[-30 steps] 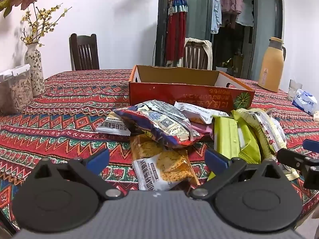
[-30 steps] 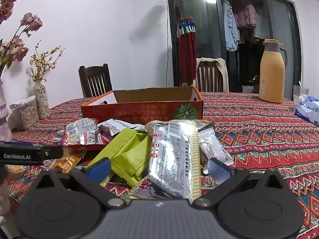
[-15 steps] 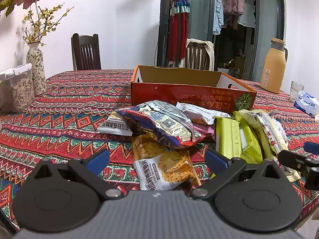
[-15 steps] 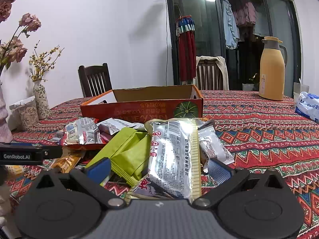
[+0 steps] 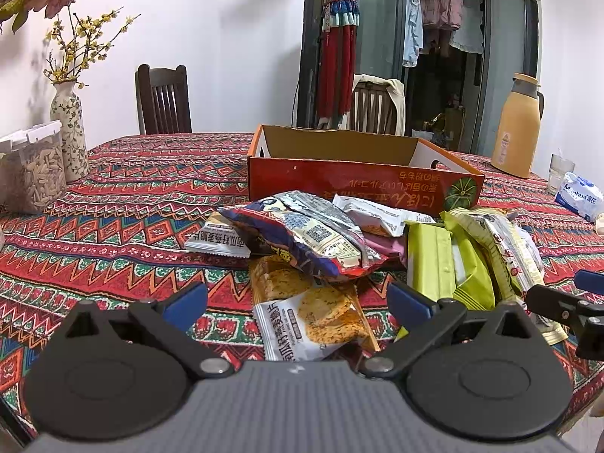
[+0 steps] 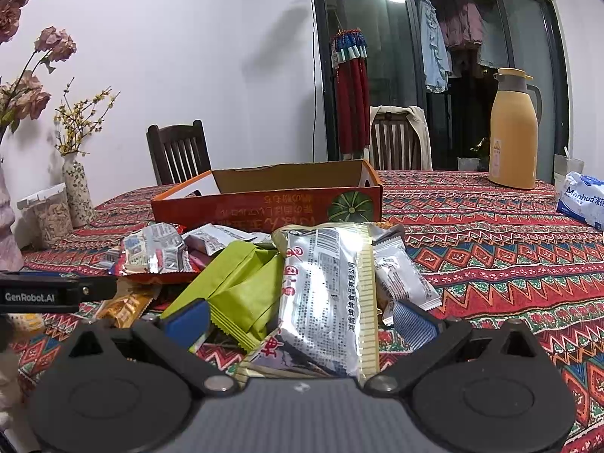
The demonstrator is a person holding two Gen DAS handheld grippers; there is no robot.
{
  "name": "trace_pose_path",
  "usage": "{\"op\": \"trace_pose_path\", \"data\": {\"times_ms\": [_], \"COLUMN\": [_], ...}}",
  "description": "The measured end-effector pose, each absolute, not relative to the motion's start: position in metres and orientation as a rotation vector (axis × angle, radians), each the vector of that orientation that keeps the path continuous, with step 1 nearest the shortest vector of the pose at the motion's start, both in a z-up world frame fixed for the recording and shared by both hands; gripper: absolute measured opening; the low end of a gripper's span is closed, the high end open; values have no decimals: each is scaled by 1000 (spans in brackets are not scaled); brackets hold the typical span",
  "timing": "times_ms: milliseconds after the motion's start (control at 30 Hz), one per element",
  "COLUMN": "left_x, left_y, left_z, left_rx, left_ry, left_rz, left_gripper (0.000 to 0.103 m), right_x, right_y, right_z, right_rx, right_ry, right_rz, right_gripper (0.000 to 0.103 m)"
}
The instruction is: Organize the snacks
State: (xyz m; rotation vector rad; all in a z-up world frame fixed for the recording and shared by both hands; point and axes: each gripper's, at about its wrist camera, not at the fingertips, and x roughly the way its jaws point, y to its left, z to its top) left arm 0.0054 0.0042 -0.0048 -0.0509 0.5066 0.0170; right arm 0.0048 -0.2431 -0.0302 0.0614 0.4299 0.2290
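Observation:
A pile of snack packets lies on the patterned tablecloth in front of an open orange cardboard box, which also shows in the right wrist view. My left gripper is open over a white cracker packet, with a blue and red bag just beyond. My right gripper is open, its fingers either side of a silver packet and a green packet. Neither gripper holds anything. The right gripper's fingers show at the right edge of the left wrist view.
A vase and a clear food container stand at the left. A yellow thermos, a glass and a tissue pack stand at the right. Two wooden chairs stand behind the table.
Both grippers have shifted only slightly; the pile and box look the same. Nothing was picked up or let go.

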Motion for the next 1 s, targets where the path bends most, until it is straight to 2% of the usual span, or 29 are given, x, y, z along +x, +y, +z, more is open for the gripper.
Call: {"op": "trace_pose_path", "data": {"times_ms": [1000], "left_x": [3], "left_y": [2], "left_z": [-4], "left_rx": [-50], "left_ry": [501], "left_rz": [16], "left_gripper": [103], "right_x": [4], "right_y": [-244], "right_z": [-30], "right_rx": [62], "right_ry": [430], "right_rz": [226], "right_gripper": [103]}}
